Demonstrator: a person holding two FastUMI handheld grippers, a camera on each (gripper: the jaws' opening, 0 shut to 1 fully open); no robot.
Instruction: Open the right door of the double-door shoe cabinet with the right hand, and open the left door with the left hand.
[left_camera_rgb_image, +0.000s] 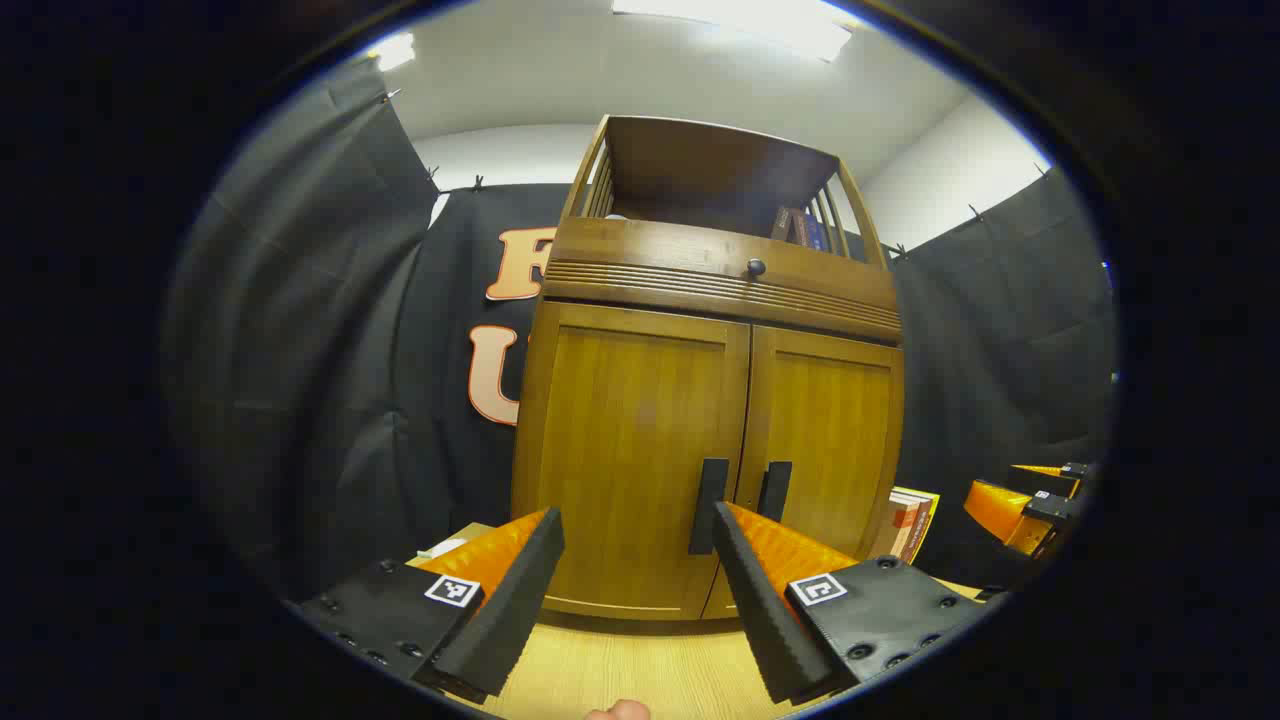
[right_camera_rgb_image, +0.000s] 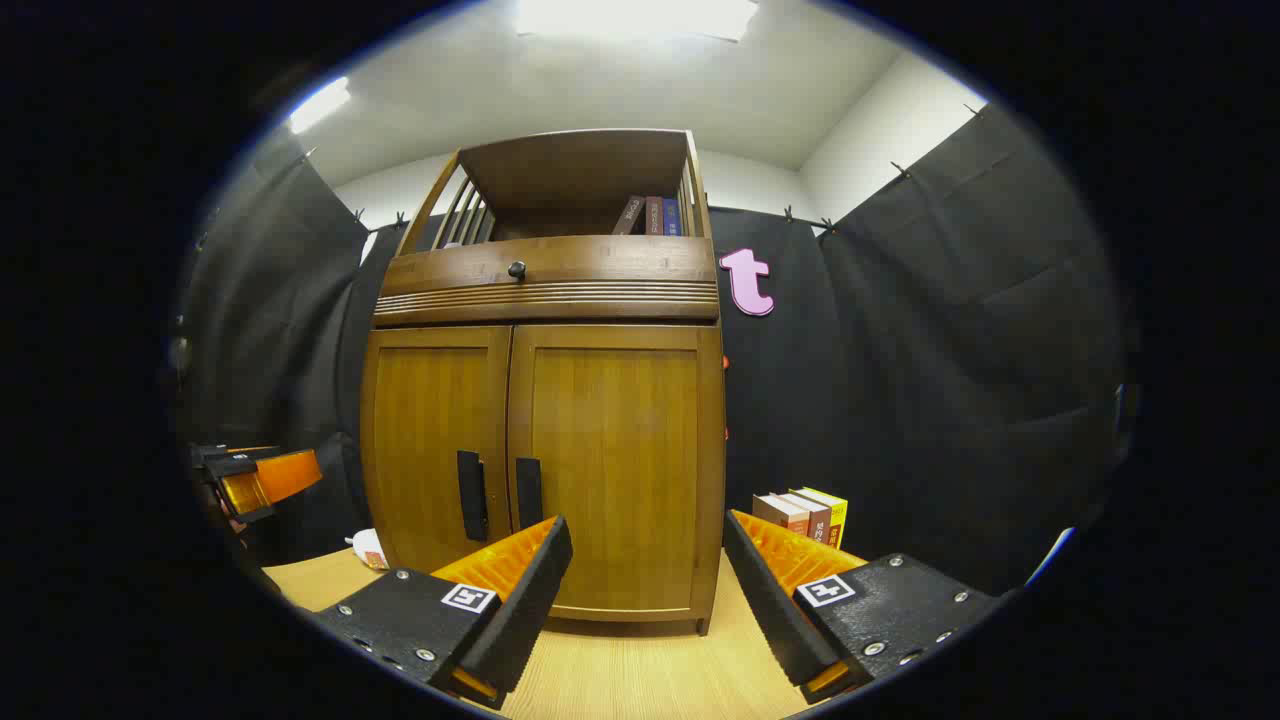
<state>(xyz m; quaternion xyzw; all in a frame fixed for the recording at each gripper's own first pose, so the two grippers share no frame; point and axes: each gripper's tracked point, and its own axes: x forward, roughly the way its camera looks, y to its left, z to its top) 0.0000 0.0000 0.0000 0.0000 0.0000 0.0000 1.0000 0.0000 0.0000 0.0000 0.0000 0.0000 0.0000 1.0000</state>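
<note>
The shoe cabinet (left_camera_rgb_image: 700, 400) is standing upright on the wooden table (left_camera_rgb_image: 640, 670), toward its far side, against the black cloth wall, and both of its lower doors are sitting shut. In the left gripper view the left gripper (left_camera_rgb_image: 635, 600) is hovering low over the table in front of the cabinet with its two fingers spread wide apart, gripping nothing; it is facing the left door (left_camera_rgb_image: 630, 450), whose dark vertical handle (left_camera_rgb_image: 708, 505) is showing just above the tip of the right-hand finger, though whether they are touching cannot be told. The right door (left_camera_rgb_image: 825, 440) is lying beside it with its own handle (left_camera_rgb_image: 773, 490) close to the centre seam. Above the doors a drawer front with a small dark knob (left_camera_rgb_image: 756, 267) is running across, and a few books (left_camera_rgb_image: 800, 228) are leaning in the open top shelf. In the right gripper view the right gripper (right_camera_rgb_image: 645, 600) is likewise hovering in front of the cabinet, its fingers wide apart and empty, pointing at the right door (right_camera_rgb_image: 615, 460), well apart from that door's handle (right_camera_rgb_image: 528, 492). More books (right_camera_rgb_image: 805, 515) are standing on the table to the right of the cabinet, near the wall. The left gripper (right_camera_rgb_image: 255, 480) is showing far off at the left edge of this view.
</note>
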